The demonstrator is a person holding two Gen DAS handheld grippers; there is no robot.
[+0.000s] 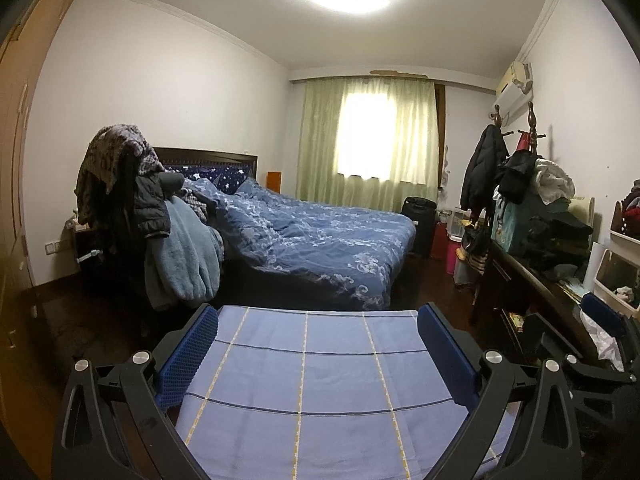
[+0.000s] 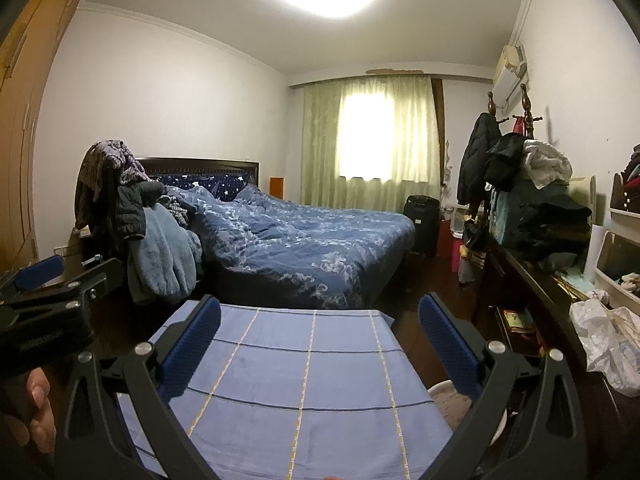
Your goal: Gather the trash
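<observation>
A crumpled white plastic bag lies on the dark sideboard at the right; part of the bag also shows in the left wrist view. My right gripper is open and empty over a blue checked cloth, left of the bag. My left gripper is open too, with nothing between its fingers, above the same cloth. Each gripper shows in the other's view: the left one at the far left, the right one beside the bag. A white round rim peeks out under the cloth's right edge.
A bed with a blue duvet fills the middle of the room. A chair heaped with clothes stands at its left, a wardrobe at the far left. A loaded coat rack, a black suitcase and white shelves line the right wall.
</observation>
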